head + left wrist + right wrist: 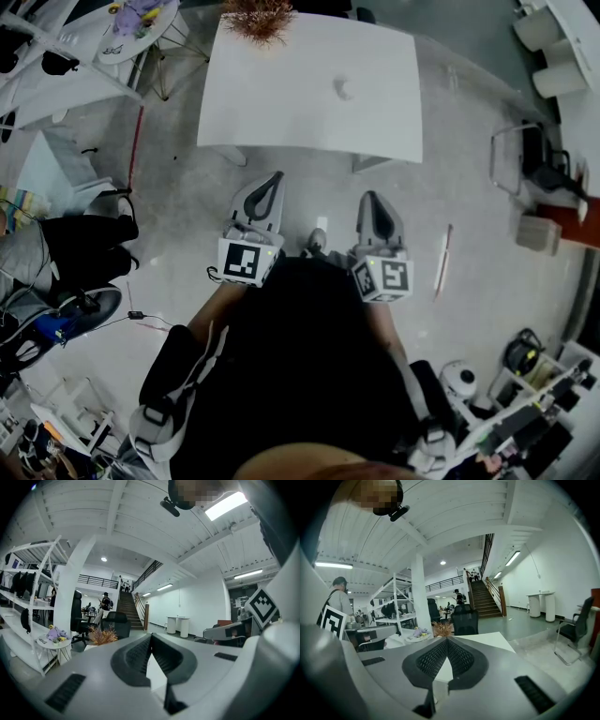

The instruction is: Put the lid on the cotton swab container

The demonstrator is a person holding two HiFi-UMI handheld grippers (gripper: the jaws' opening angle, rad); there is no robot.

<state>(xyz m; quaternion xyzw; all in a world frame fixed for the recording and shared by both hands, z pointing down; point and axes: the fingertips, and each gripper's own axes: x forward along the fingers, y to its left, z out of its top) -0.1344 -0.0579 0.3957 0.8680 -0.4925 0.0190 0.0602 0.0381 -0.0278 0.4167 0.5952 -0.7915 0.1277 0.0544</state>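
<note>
A small pale object lies on the white table, right of its middle; it is too small to tell whether it is the cotton swab container or its lid. Both grippers hang over the floor, short of the table's near edge and pointing toward it. My left gripper is shut and holds nothing; its jaws meet at the tips. Level with it, my right gripper is also shut and empty. The object shows in neither gripper view.
A dried orange plant stands at the table's far edge. A round side table with toys is at the far left. A metal chair stands to the right, and a thin stick lies on the floor. A seated person is at the left.
</note>
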